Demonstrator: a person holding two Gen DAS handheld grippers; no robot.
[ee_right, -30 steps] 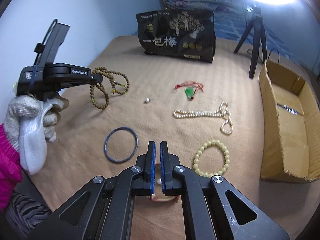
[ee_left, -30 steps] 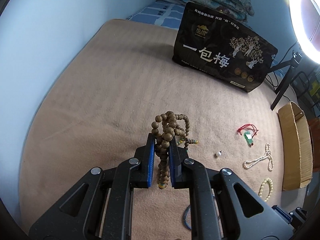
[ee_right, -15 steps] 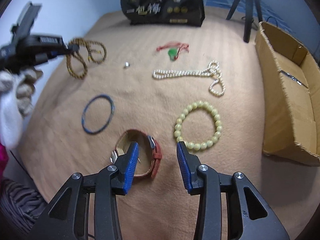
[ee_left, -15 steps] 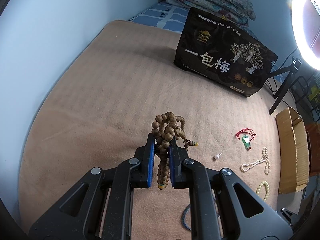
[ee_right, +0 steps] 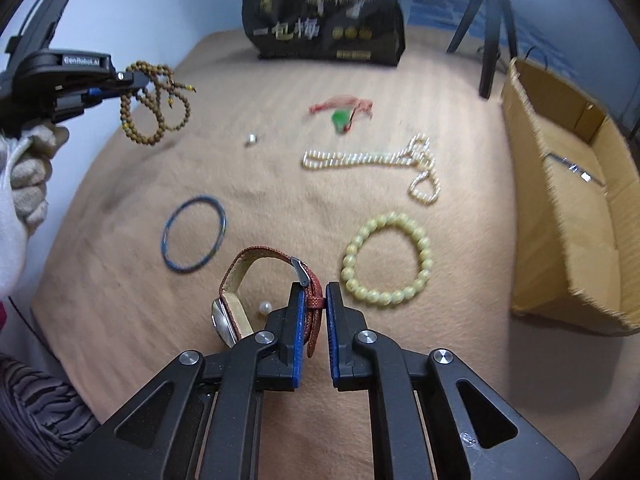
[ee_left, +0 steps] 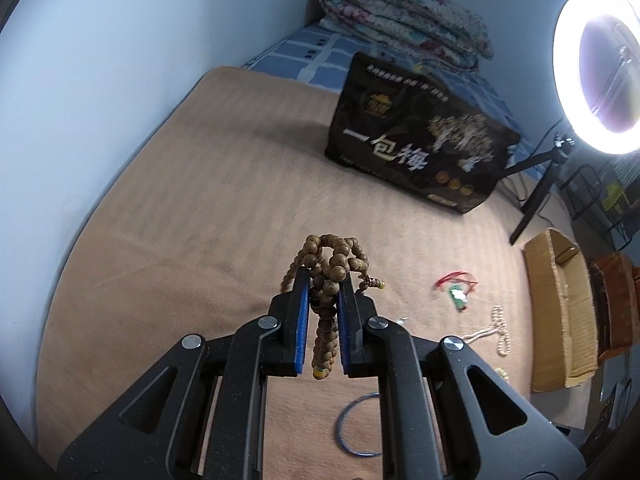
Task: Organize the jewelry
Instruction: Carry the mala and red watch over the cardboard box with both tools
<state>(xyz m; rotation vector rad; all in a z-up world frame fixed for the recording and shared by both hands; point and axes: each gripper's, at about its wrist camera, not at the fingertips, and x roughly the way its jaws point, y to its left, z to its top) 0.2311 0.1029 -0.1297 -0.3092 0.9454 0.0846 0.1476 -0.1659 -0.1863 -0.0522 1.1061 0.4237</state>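
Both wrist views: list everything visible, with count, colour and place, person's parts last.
wooden beads: 1 strand, brown, hanging from left claw
watch: 1, red-brown strap, strap between right claw's closing jaws
bangle: 1, blue, on blanket
bead bracelet: 1, pale yellow, on blanket
pearl necklace: 1, white, on blanket
pendant: 1, green, red cord
box: 1, cardboard, right
bag: 1, black, back
left claw: shut
right claw: closing
glove: 1, white
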